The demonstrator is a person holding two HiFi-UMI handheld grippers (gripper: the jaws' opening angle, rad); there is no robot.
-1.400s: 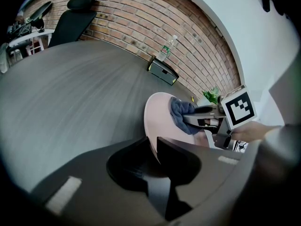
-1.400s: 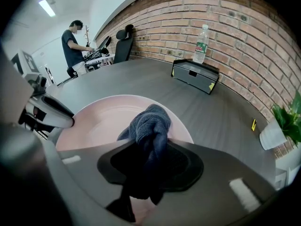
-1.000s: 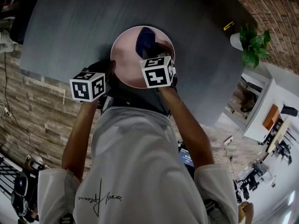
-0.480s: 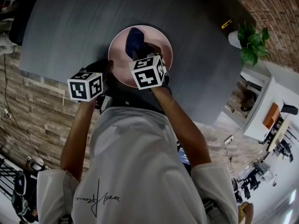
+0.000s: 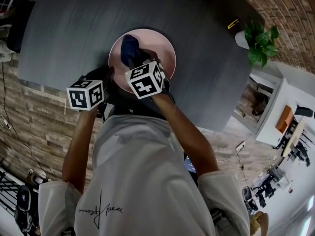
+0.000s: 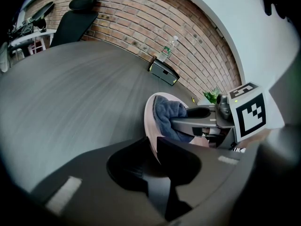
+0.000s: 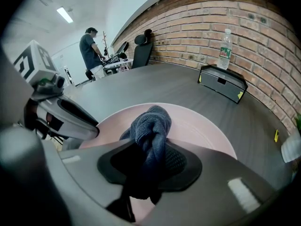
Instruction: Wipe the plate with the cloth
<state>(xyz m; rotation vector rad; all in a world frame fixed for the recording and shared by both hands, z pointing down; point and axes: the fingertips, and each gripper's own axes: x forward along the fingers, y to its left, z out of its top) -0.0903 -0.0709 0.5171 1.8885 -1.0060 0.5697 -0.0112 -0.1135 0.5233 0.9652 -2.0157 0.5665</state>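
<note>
Head view: pink plate (image 5: pixel 165 50) flat on dark counter (image 5: pixel 74 28), left gripper (image 5: pixel 108 74) at its near-left rim as an anchor. Right gripper (image 5: pixel 140 59) is over the middle with the blue cloth (image 5: pixel 129 47) bunched on the plate face, mid-wipe by my read. Left gripper view: fingers (image 6: pixel 181 159) clenched on the plate rim, one each side of it, likely so the plate won't slide under the rubbing. Right gripper view: fingers (image 7: pixel 178 160) pinch the cloth's gathered top, wad hanging down onto the plate so fabric, not fingers, meets the surface.
</note>
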